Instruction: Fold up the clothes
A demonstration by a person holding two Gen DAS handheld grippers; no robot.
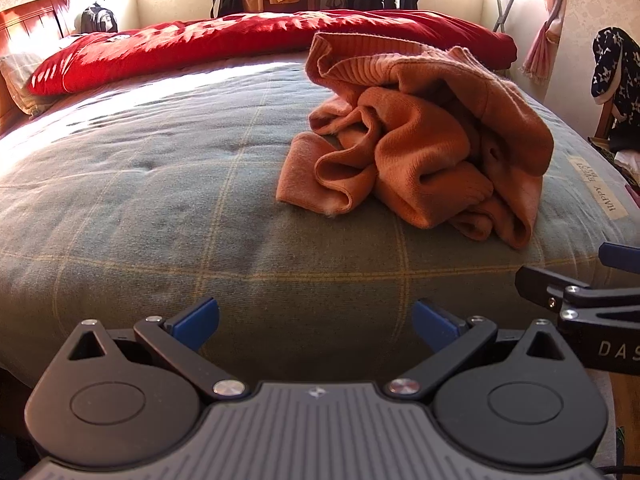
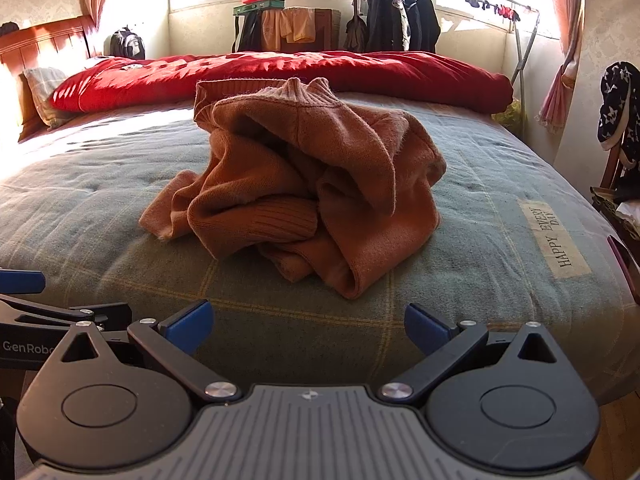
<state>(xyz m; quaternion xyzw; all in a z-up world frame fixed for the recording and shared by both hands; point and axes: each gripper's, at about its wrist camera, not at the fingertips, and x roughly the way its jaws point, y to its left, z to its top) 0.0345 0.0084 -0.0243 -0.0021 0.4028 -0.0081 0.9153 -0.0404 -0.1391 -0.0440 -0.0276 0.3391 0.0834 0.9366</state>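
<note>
An orange knit sweater lies crumpled in a heap on the grey-green checked bed cover. Its ribbed hem stands up at the back. My left gripper hovers open at the bed's near edge, short of the sweater and to its left. My right gripper is open too, directly in front of the heap with a stretch of cover between. Both grippers hold nothing. Each gripper's side shows at the edge of the other's view.
A red quilt lies folded along the far side of the bed. A wooden headboard and pillow are at the left. A clothes rack with dark jackets stands by the window. A chair with clothes is at the right.
</note>
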